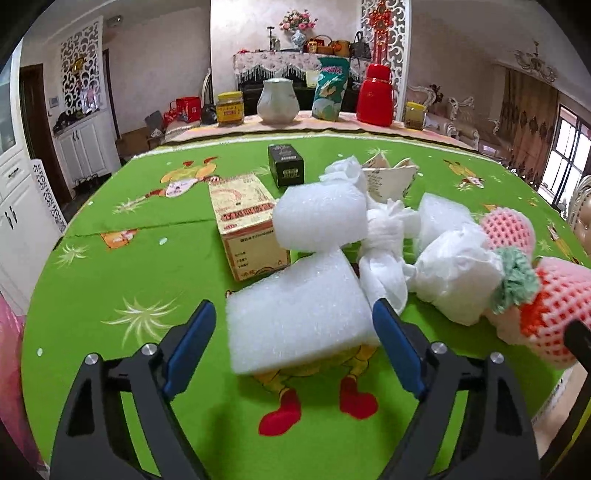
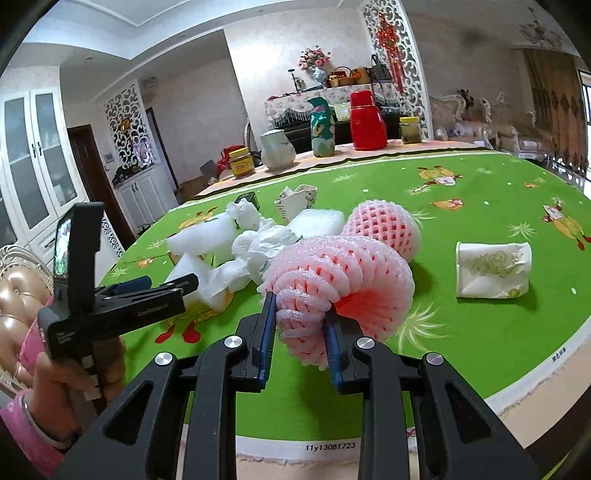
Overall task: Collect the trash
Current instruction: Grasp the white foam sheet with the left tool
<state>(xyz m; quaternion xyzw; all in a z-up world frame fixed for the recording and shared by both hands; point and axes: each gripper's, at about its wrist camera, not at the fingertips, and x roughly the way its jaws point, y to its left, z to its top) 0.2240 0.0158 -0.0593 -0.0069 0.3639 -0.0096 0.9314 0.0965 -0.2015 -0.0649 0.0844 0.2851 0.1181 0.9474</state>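
Pretty ornate living room: pale walls, white carved lattice panels (image 1: pixel 80 70), and a dark wooden door (image 1: pixel 35 122) on the left beside white cabinets (image 2: pixel 31 166). Back wall has a cabinet draped in a floral cloth (image 1: pixel 280 61), topped with a vase of pink flowers (image 1: pixel 297 22). Cream carved sofas (image 2: pixel 487 118) sit right, with brown curtains (image 1: pixel 528 122) by a bright window (image 1: pixel 569 147).

The left tool (image 1: pixel 295 332) hangs low over the bench with its blue-padded fingers (image 1: pixel 192 343) spread wide. The right tool (image 2: pixel 301 332) has its fingers (image 2: pixel 266 332) drawn close, pinching pink foam netting (image 2: pixel 332 273). A bare hand (image 2: pixel 62 384) with a pink cuff grips the left tool's handle.
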